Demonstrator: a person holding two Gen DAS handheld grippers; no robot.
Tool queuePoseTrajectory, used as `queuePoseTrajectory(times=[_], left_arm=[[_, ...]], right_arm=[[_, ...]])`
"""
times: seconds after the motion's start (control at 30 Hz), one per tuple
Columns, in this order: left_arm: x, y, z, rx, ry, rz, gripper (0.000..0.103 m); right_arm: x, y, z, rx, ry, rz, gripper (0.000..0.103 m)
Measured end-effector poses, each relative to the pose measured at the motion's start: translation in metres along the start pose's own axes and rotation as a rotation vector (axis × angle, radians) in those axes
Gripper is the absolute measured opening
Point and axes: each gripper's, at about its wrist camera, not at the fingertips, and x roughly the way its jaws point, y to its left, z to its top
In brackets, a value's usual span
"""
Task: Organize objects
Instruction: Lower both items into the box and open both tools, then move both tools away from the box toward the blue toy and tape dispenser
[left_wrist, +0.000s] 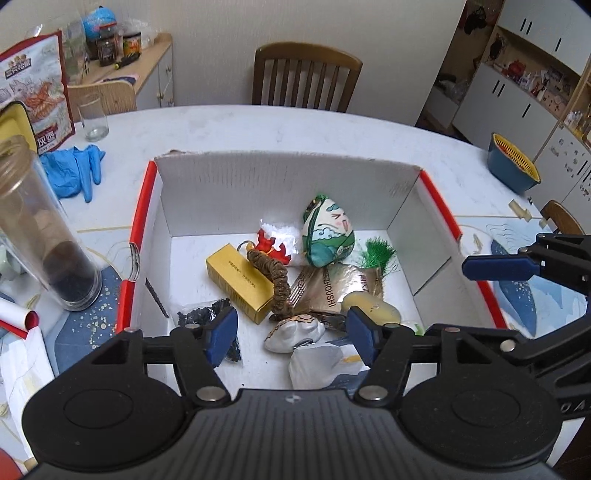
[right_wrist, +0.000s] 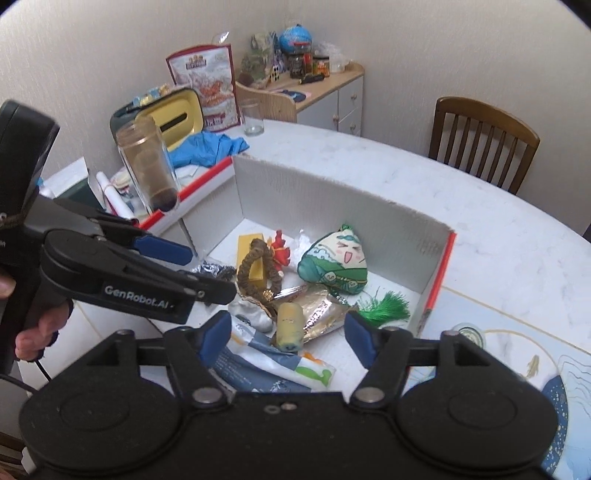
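Note:
A white cardboard box (left_wrist: 280, 192) with red rims stands on the table and holds several small things: a green zongzi plush (left_wrist: 327, 232), a gold carton (left_wrist: 240, 282), a brown bead bracelet (left_wrist: 279, 284), a gold foil packet (left_wrist: 332, 290), a yellow cylinder (left_wrist: 371, 306) and a white shell-like piece (left_wrist: 295, 332). My left gripper (left_wrist: 291, 332) is open and empty above the box's near end. My right gripper (right_wrist: 286, 339) is open and empty over the box's near right corner, above the yellow cylinder (right_wrist: 290, 325). The plush (right_wrist: 334, 264) and the box (right_wrist: 332, 199) show there too.
A tall glass jar (left_wrist: 40, 229) stands left of the box, with blue gloves (left_wrist: 75, 171), a drinking glass (left_wrist: 92, 116) and a snack bag (left_wrist: 37, 96) behind it. A blue-and-yellow basket (left_wrist: 511, 162) sits at the far right. Chairs (left_wrist: 304, 77) stand beyond the table.

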Motion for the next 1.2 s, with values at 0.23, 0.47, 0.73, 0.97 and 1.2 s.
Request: queuePoseTrajectory(times=[0.23,0.47,0.73,0.97,1.2], left_arm=[[-0.022,-0.01,0.0,0.01,-0.06,-0.008,0.075],[-0.041,-0.029,0.004,0.021,-0.113,0.002,0.082],[-0.057,-0.062,0.008,0.017,-0.176,0.006,0.088],[-0.062,-0.108,0.011,0.024,-0.222,0.017,0.1],[-0.051,-0.153,0.015,0.014,-0.249,0.034,0.103]], right_arm=[[-0.028,-0.012,-0.004,0.037,-0.07,0.01,0.083],[-0.055,-0.026,-0.011,0.074,-0.142,0.024,0.093],[-0.09,-0.05,-0.024,0.067,-0.226,0.047,0.098],[-0.112,-0.089,-0.039,0.06,-0.237,0.066,0.098],[-0.125,-0.132,-0.059,0.062,-0.227,0.072,0.098]])
